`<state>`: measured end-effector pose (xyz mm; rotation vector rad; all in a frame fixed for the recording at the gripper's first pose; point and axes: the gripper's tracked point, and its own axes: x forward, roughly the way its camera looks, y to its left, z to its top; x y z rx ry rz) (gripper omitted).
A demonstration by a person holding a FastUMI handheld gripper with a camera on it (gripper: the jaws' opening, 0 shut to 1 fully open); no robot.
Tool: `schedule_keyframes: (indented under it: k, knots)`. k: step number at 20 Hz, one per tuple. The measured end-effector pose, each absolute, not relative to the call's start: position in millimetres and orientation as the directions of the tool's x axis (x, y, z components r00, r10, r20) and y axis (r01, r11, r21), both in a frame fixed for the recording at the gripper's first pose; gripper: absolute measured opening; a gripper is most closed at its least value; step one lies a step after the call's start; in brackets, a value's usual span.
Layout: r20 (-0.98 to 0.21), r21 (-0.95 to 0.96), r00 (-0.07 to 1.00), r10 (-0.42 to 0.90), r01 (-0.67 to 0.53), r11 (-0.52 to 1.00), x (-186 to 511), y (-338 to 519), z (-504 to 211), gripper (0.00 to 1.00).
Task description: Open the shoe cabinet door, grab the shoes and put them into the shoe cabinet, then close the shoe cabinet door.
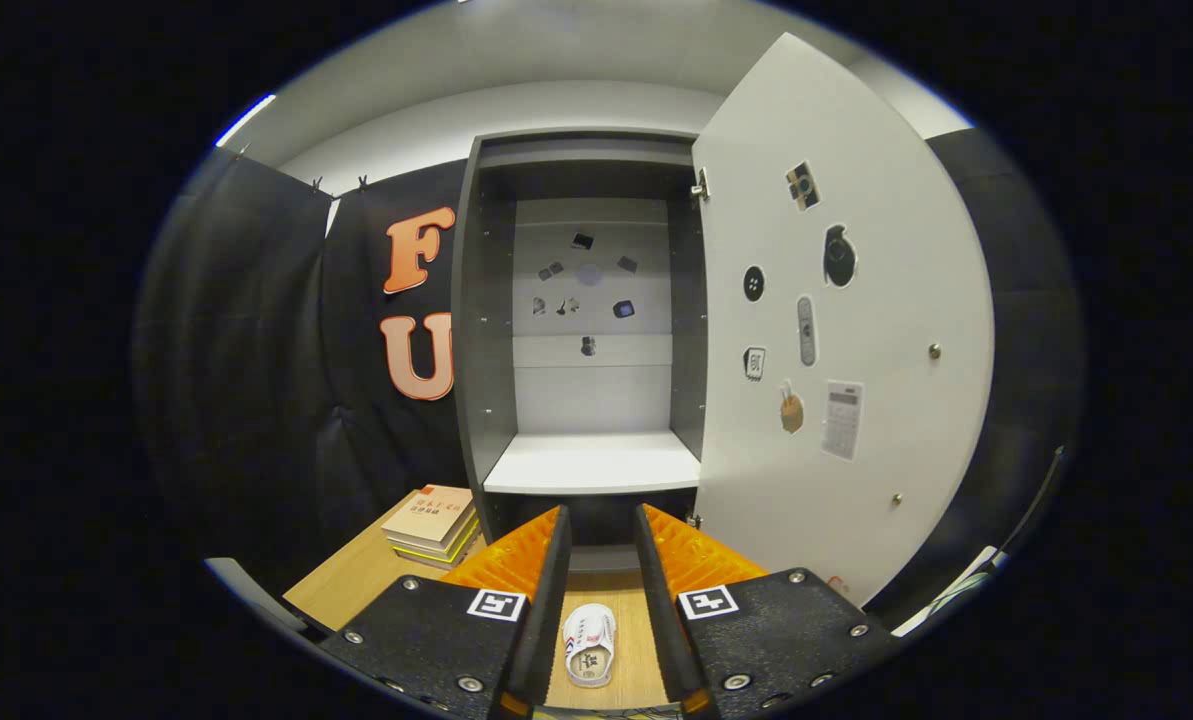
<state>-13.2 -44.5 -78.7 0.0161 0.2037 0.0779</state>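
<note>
On the far left hung the booth's black cloth wall [256,350]. Near its foot, a small stack of books [434,525] lay on the wooden tabletop [356,580], just left of the cabinet's base. The shoe cabinet [588,330] stood at the middle, far beyond the tongs, with a pale shelf [592,463] across its lower part that carried nothing and several small stickers on its back panel. Its door [836,320] was swung fully open to the right, its pale inner face dotted with stickers and a couple of small fittings.

Nearest of all, the tongs [601,535] were parted moderately and held nothing; their tips pointed toward the cabinet's base below the shelf. A single white shoe [589,645] lay on the tabletop in the gap between the two fingers, close in near their roots, touching neither finger.
</note>
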Motion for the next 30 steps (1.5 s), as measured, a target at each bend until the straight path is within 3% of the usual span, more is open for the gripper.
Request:
schedule_keyframes:
  k: [12,21,30]
  knots:
    - [-0.451,0.070,0.880,0.152,-0.136,0.988,11,3,-225,0.42]
    - [-0.643,0.059,0.750,0.156,-0.155,0.986,13,6,-353,0.42]
    - [-0.763,0.109,0.624,0.167,-0.131,0.985,16,2,-453,0.43]
